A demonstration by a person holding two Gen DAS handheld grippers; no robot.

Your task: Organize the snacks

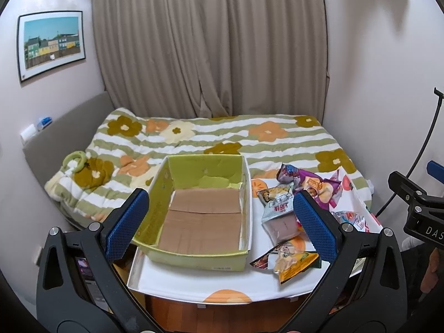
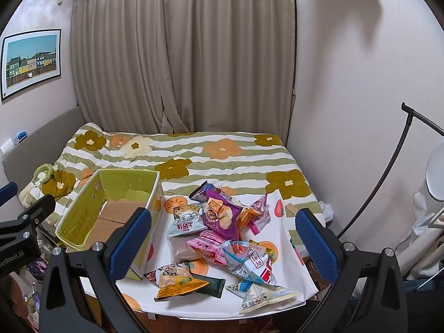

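Note:
An open green cardboard box (image 1: 205, 166), empty inside, stands on a white table (image 1: 194, 280) with orange fruit print. It also shows in the right wrist view (image 2: 83, 216). A pile of several snack packets (image 2: 222, 222) lies to its right, with a purple packet (image 2: 222, 213) on top and a yellow packet (image 2: 173, 283) nearest. In the left wrist view the pile (image 1: 291, 208) sits behind the right finger. My left gripper (image 1: 219, 222) is open and empty, above the box's near side. My right gripper (image 2: 223, 242) is open and empty, above the pile.
A bed with a green-striped flowered quilt (image 2: 222, 155) lies just behind the table. Curtains (image 1: 211, 44) hang behind it. A black stand (image 2: 388, 172) and a white lamp (image 2: 435, 172) stand at the right. A framed picture (image 1: 51, 43) hangs on the left wall.

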